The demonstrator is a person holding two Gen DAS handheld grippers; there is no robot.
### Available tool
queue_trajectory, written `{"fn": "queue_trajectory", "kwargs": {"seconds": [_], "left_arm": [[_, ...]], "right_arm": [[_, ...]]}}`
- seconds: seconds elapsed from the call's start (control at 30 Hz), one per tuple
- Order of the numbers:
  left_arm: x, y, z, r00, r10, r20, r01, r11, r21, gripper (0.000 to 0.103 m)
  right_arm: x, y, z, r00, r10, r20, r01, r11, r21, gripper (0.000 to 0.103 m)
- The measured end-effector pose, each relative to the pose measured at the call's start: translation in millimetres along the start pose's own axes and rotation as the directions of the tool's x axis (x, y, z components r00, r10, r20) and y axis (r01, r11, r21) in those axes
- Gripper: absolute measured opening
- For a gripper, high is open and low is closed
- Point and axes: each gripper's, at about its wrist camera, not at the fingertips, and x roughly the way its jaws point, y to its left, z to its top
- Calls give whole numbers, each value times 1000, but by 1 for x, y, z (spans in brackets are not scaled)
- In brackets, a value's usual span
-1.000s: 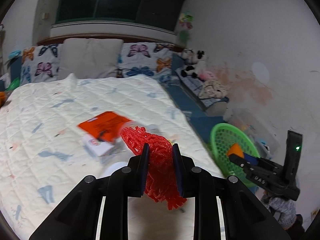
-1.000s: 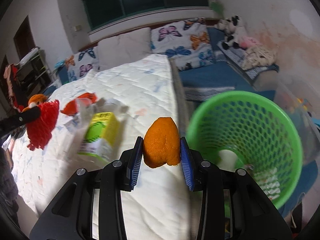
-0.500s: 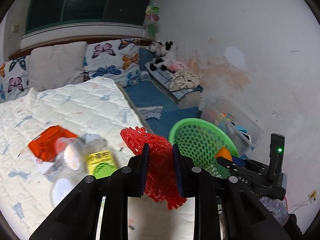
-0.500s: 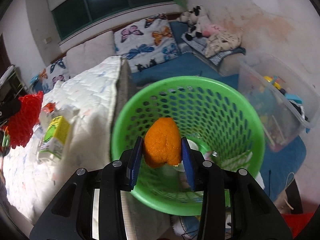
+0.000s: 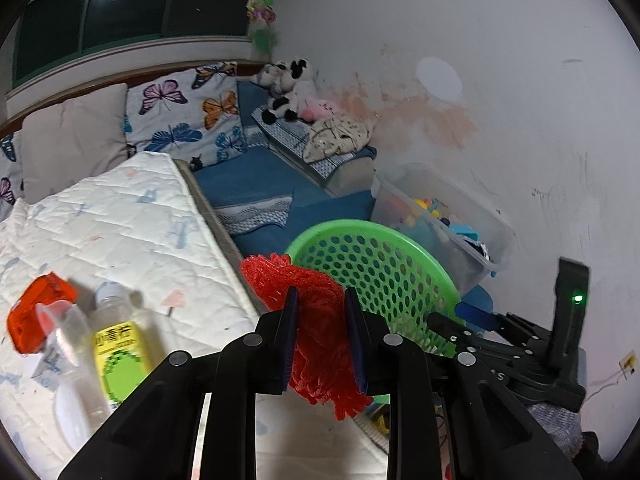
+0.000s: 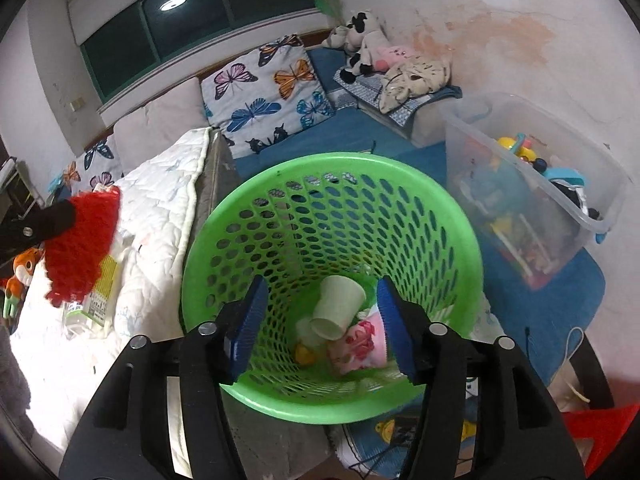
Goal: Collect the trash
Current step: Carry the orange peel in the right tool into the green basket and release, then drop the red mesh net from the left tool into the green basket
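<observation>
1. Plainly, the left gripper was clamped on a red net, which bunched up above the fingers and hung in a ragged tail below them; the part between the pads was hidden.
2. Over at the other hand, the right gripper hung over the green basket with its jaws spread wide and nothing between them.
3. Down in the basket lay a white cup on its side, a pink wrapper just beside it, and a small orange-yellow scrap near the bottom, too small and dim for me to name.
4. Seen from the left wrist, the basket stood on the floor just beside the bed, its near wall covered by the net and fingers.
5. On the bed sat a bottle with a yellow-green label, blurred, next to an orange pack and a clear cup-like thing I could hardly make out.
6. Beyond the basket a clear bin held toys, its far corner cut off.
</observation>
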Motion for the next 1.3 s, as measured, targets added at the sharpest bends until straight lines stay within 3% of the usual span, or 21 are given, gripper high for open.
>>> {"fn": "queue_trajectory", "kwargs": {"seconds": [0.3, 0.4, 0.47, 0.5, 0.67, 0.83, 1.3], "left_arm": [[37, -26, -2, 997, -36, -66, 38, 999, 23, 23], [47, -32, -4, 996, -47, -79, 49, 999, 22, 29], [52, -34, -6, 995, -49, -89, 51, 998, 22, 49], [54, -35, -7, 995, -48, -91, 50, 998, 23, 52], [59, -35, -12, 995, -43, -95, 46, 999, 20, 52], [47, -27, -17, 996, -29, -81, 30, 1000, 8, 52], [-19, 38, -52, 992, 123, -30, -124, 990, -66, 54]], "right_arm": [[-15, -11, -3, 1000, 9, 23, -10, 1000, 18, 62], [-19, -13, -4, 1000, 10, 29, -11, 1000, 24, 63], [-21, -15, -5, 999, 10, 31, -11, 1000, 29, 63], [-21, -14, -5, 999, 9, 31, -10, 999, 31, 63], [-25, -17, -7, 999, 8, 32, -9, 999, 39, 63], [-28, -13, -9, 999, 14, 33, -15, 999, 39, 63], [-26, 29, -13, 997, 73, 20, -72, 997, -19, 68]]}}
